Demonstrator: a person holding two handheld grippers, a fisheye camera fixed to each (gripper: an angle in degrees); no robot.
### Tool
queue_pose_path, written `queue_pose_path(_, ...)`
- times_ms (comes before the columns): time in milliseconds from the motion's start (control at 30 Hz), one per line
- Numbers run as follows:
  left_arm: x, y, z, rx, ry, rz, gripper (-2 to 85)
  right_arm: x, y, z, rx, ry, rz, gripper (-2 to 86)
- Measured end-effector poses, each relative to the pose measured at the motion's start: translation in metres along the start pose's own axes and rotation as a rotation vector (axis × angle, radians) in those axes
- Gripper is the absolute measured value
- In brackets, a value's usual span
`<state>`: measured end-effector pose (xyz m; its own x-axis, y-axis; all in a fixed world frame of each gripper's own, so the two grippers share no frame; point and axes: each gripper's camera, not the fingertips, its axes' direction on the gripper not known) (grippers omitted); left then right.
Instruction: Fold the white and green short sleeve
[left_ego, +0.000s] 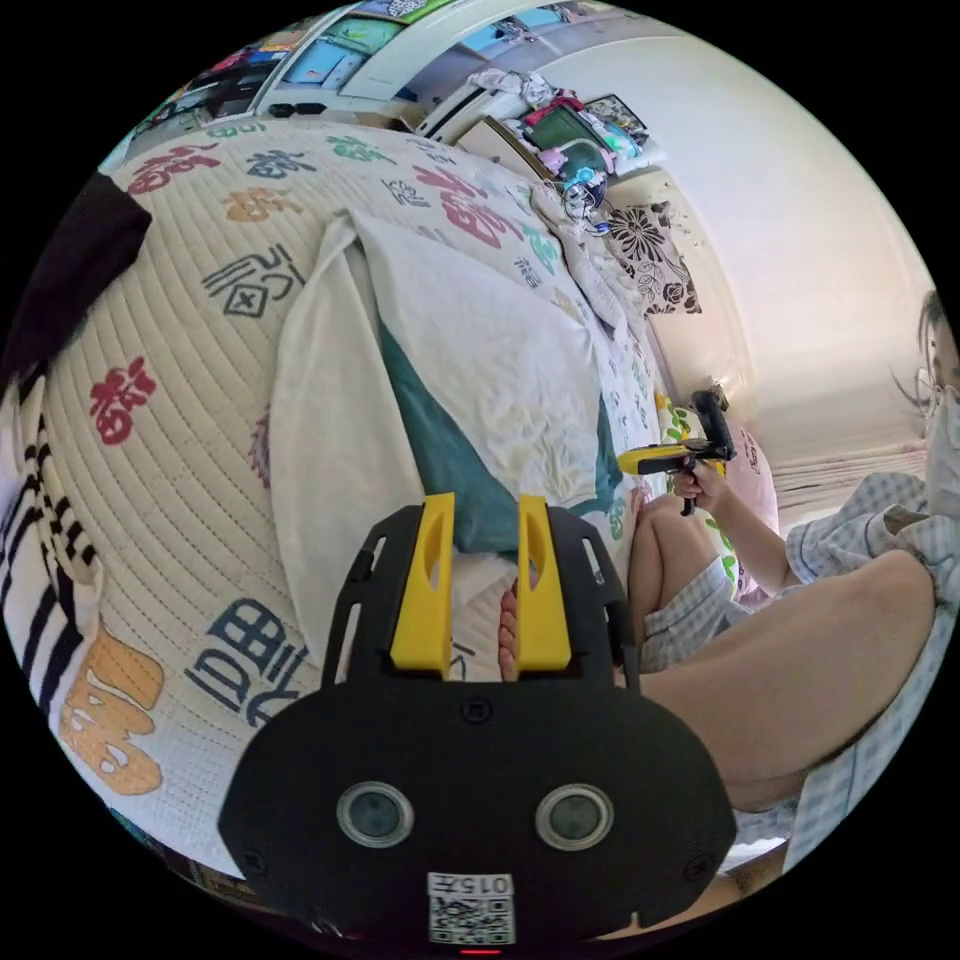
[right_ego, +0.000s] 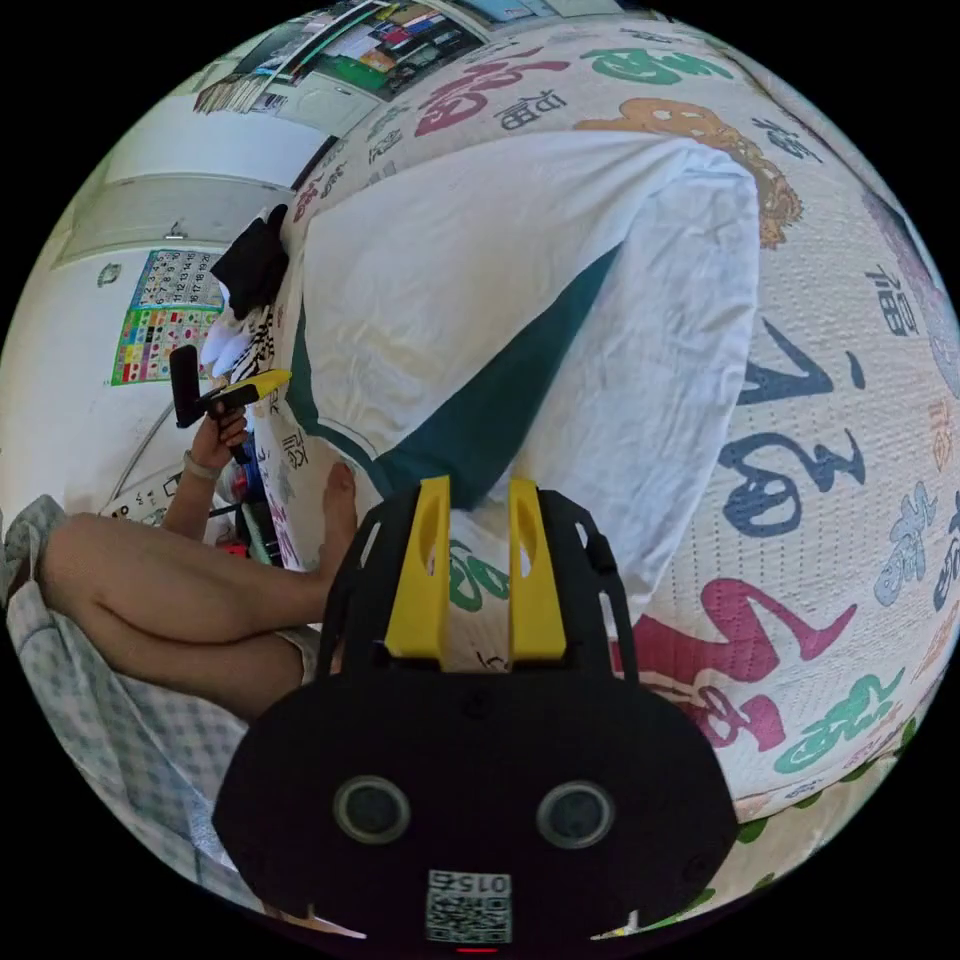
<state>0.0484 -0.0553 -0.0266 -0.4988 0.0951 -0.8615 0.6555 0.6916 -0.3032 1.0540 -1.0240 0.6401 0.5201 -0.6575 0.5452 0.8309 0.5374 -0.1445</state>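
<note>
The white short-sleeve shirt (left_ego: 480, 340) lies flat on the quilted bedspread, partly folded, with dark green side panels (left_ego: 450, 460) showing. My left gripper (left_ego: 484, 500) hovers open just above the shirt's near edge, nothing between its yellow jaws. In the right gripper view the same shirt (right_ego: 450, 260) spreads ahead with a green strip (right_ego: 500, 410) running toward my right gripper (right_ego: 478, 484), which is open and empty at the shirt's edge. Each gripper also appears in the other's view, held up in a hand off the bed: right gripper (left_ego: 640, 461), left gripper (right_ego: 255, 385).
The cream quilt (left_ego: 180, 330) with coloured printed characters covers the bed. A black garment (left_ego: 70, 250) and striped clothes (left_ego: 40, 520) lie at its edge. The person sits with bent legs (left_ego: 760, 680) beside the shirt, a foot (right_ego: 338, 520) near my jaws. Cluttered shelves (left_ego: 560, 120) stand behind.
</note>
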Motion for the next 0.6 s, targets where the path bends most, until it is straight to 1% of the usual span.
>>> queue_pose_path(33, -0.001, 0.006, 0.007, -0.007, 0.009, -0.015, 8.7, 0.0, 0.0, 0.009, -0.005, 0.003, 0.016, 8.0)
queue_pose_path(100, -0.005, 0.012, 0.016, -0.009, 0.04, -0.042, 7.8, 0.004, 0.0, 0.01, 0.049, -0.021, 0.074, 5.2)
queue_pose_path(167, -0.007, 0.017, 0.023, -0.002, 0.07, -0.05, 4.8, 0.008, -0.003, 0.007, 0.104, -0.109, 0.095, 1.6)
queue_pose_path(233, -0.005, 0.019, 0.021, 0.021, 0.054, -0.048, 0.8, 0.008, -0.007, 0.004, 0.114, -0.144, 0.084, 0.7)
queue_pose_path(300, -0.001, 0.022, 0.017, 0.039, 0.033, -0.025, -0.2, 0.005, -0.011, 0.0, 0.114, -0.094, 0.081, 0.2)
queue_pose_path(400, 0.001, 0.028, 0.015, 0.011, -0.071, -0.004, -0.5, 0.001, -0.018, -0.004, 0.135, -0.017, 0.084, 0.0)
queue_pose_path(433, 0.0, 0.031, 0.019, -0.006, -0.106, 0.004, -0.4, 0.0, -0.024, 0.0, 0.109, 0.0, 0.083, 0.2)
queue_pose_path(500, -0.006, 0.037, 0.021, 0.015, -0.074, -0.018, 0.2, -0.001, -0.034, 0.012, 0.051, 0.002, 0.082, 0.7)
queue_pose_path(533, -0.01, 0.04, 0.019, 0.028, -0.036, -0.045, 0.8, -0.004, -0.04, 0.018, 0.024, -0.037, 0.077, 1.3)
queue_pose_path(600, -0.016, 0.044, 0.015, 0.023, 0.017, -0.069, 3.6, -0.008, -0.047, 0.017, 0.026, -0.06, 0.082, 3.3)
